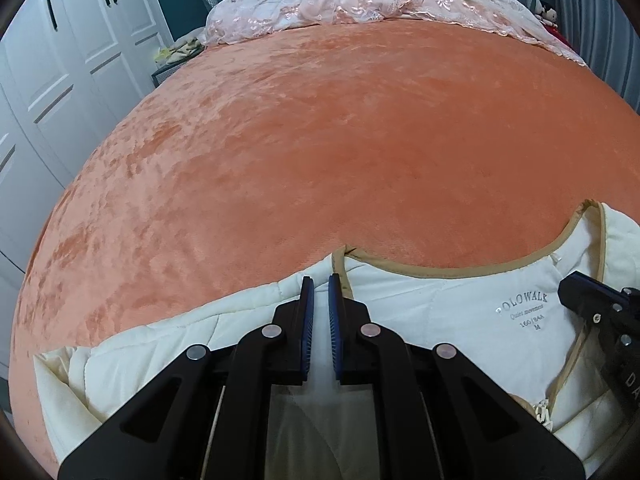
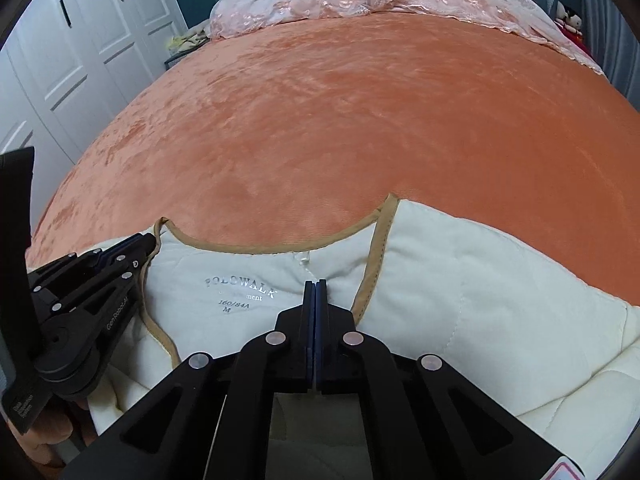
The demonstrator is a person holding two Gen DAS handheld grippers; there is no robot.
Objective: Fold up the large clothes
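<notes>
A cream quilted jacket [image 2: 460, 280] lay at the near edge of the bed, on an orange blanket [image 1: 320, 140], its neckline facing up the bed. The collar was trimmed with a tan binding [image 2: 276, 246], and a printed size label [image 2: 240, 292] showed on the lining inside the neck.

The left gripper [image 1: 318, 280] sat over the jacket's left shoulder, just beside the collar corner. Its blue pads [image 1: 307, 312] stood a narrow gap apart, with cream fabric visible in the gap; I could not tell whether they pinched any cloth. From the right-hand camera, that same gripper's tip met the collar edge.

The right gripper [image 2: 316, 284] was over the lining just below the neck opening, beside the right run of binding. Its jaws were pressed fully together, with nothing visibly caught between them.

Further up the bed a pink lace cover [image 1: 360, 0] lay bunched at the headboard end. White wardrobe doors [image 1: 60, 60] stood to the left.
</notes>
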